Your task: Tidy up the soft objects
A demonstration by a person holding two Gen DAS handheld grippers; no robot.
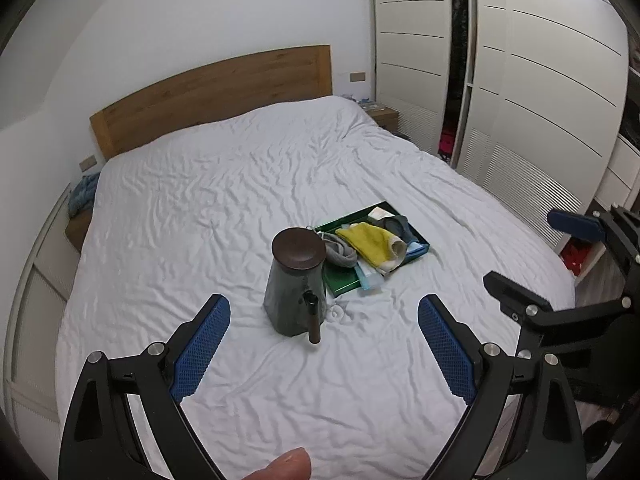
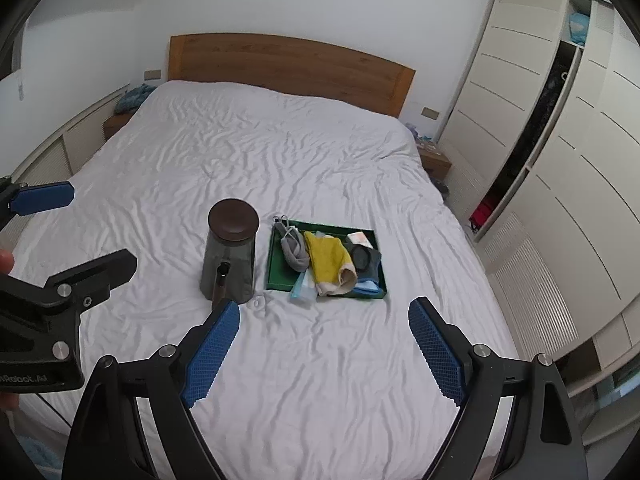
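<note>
left gripper (image 1: 324, 344): fingers spread wide, holding nothing, above the bed (image 1: 240, 184).
right gripper (image 2: 324, 348): likewise wide and empty.
jar (image 1: 296, 284): stands just beside the tray; a reach could topple it.
green tray (image 2: 274, 268): yellow cloth (image 2: 326, 258) and grey socks (image 2: 294, 250) heaped inside; neighbours may drag out.

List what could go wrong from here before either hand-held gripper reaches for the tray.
1. The tall lidded jug stands upright on soft, wrinkled bedding beside the green tray; a nudge may topple it.
2. The yellow cloth, grey sock and other pieces overlap, so one grasp may drag several.
3. Some pieces overhang the tray's near edge and may slide off.
</note>
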